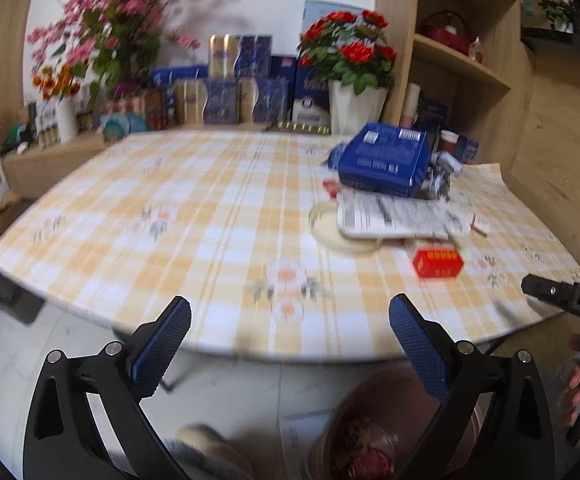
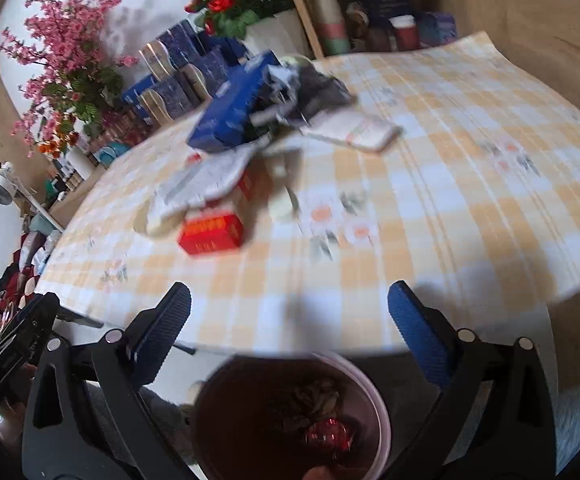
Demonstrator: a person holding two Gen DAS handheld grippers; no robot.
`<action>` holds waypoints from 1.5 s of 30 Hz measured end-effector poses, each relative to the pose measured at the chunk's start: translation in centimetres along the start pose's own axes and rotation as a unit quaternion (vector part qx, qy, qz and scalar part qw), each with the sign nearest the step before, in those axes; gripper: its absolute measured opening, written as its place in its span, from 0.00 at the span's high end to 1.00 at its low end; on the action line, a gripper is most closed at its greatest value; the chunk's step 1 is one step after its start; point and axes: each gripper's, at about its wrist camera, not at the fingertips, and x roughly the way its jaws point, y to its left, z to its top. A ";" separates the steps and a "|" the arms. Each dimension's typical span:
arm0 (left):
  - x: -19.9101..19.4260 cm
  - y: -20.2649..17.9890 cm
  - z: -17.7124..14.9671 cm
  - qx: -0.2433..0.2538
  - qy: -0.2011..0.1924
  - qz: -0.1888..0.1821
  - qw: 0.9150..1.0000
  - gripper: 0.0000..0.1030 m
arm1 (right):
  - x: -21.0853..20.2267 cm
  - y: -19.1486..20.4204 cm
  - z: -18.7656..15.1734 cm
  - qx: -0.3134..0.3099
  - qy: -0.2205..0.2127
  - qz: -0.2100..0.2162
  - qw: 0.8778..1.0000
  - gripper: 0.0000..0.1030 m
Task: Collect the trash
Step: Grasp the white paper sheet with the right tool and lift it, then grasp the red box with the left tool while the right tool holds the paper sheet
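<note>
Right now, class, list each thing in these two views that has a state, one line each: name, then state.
left gripper: open, empty, short of the table edge
right gripper: open, empty, above the bin
trash bin: on the floor, already holding trash
red box: closed, lying on the tablecloth
blue box: resting tilted on the pile
printed paper: lying under the blue box

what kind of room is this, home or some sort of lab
Most likely a lived-in home, probably a dining area. A table with a checked floral tablecloth holds household litter such as a blue carton. Behind it stand potted red flowers and wooden shelves, and a trash bin sits on the floor.
</note>
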 end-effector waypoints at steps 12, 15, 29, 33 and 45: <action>5.5 1.1 3.8 -0.061 -0.013 -0.028 0.998 0.06 | 8.6 2.8 8.3 0.020 0.040 0.104 0.994 0.30; 6.4 0.6 3.6 -0.060 -0.006 -0.031 0.998 0.06 | 11.2 3.1 9.0 0.029 0.064 0.106 0.992 0.36; 7.8 -0.5 2.8 -0.036 0.015 -0.049 0.998 0.06 | 9.6 2.6 10.5 0.147 0.035 0.177 0.972 0.90; 7.9 -1.3 2.7 -0.024 0.019 -0.054 0.998 0.06 | 5.6 2.7 11.0 0.144 -0.011 0.179 0.973 0.90; 7.5 -4.7 2.1 -0.013 0.059 -0.120 0.991 0.18 | -5.2 -0.6 8.3 0.009 -0.130 -0.020 0.991 0.90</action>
